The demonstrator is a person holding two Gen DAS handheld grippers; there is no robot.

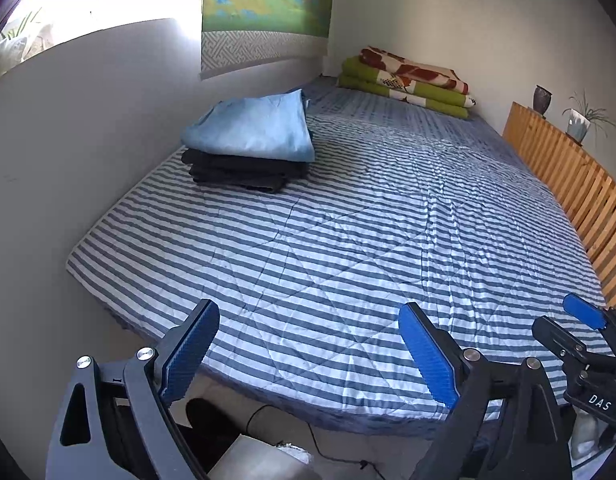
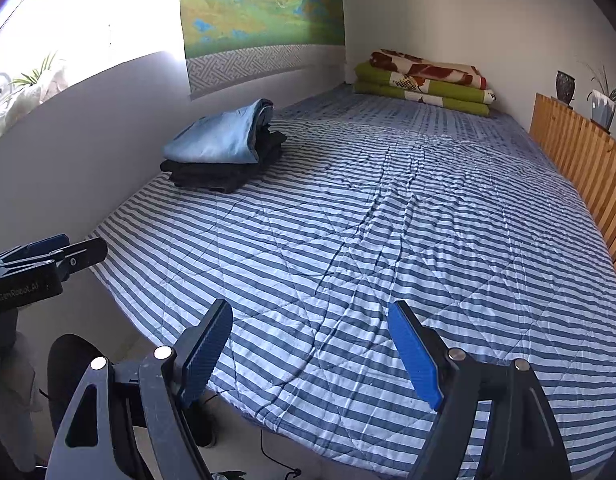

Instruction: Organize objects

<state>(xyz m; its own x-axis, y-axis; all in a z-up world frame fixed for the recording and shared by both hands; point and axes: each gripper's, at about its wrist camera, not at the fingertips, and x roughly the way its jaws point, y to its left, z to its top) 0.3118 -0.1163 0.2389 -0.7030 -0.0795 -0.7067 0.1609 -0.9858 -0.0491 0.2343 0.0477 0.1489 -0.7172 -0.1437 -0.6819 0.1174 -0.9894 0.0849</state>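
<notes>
A folded light-blue garment [image 1: 251,128] [image 2: 219,136] lies on top of folded black clothes [image 1: 239,172] [image 2: 211,176] at the far left of the striped bed [image 1: 348,220] [image 2: 368,220], beside the wall. My left gripper [image 1: 308,312] hovers over the bed's near edge, jaws spread wide with nothing between them. It also shows at the left edge of the right wrist view [image 2: 67,248]. My right gripper [image 2: 310,310] hangs open and empty over the same edge, and it shows at the right of the left wrist view [image 1: 564,320]. Both are well short of the pile.
Folded green and red-patterned blankets [image 1: 408,80] [image 2: 424,80] sit in the far corner. A slatted wooden board [image 1: 568,176] [image 2: 580,152] runs along the right side, with a vase [image 1: 542,98] and a potted plant [image 1: 580,124] behind it. A cable [image 1: 308,432] lies on the floor.
</notes>
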